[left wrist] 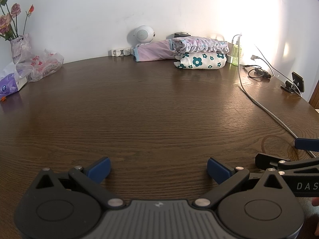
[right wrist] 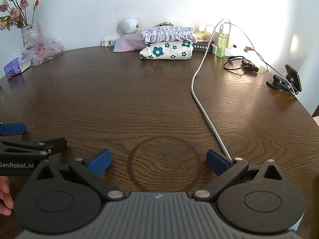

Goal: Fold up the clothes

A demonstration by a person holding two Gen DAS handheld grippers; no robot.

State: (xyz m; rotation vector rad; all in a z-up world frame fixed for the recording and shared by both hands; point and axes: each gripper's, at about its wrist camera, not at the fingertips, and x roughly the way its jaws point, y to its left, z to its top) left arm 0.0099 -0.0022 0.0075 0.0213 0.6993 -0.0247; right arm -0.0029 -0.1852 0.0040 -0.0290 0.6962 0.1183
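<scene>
Both claws spread wide, empty: left claw [left wrist: 158, 168], right claw [right wrist: 158, 162]. Reaching for the folded stack [right wrist: 167, 43] risks snagging the cable [right wrist: 201, 107], dragging the bottle [right wrist: 221, 44] over.

A dark wooden table [right wrist: 119, 99] was seen beneath the wide-open right gripper [right wrist: 158, 162]. Folded clothes [right wrist: 167, 42] were stacked at the table's far edge, a white cable [right wrist: 201, 103] trailing just right of them.
</scene>
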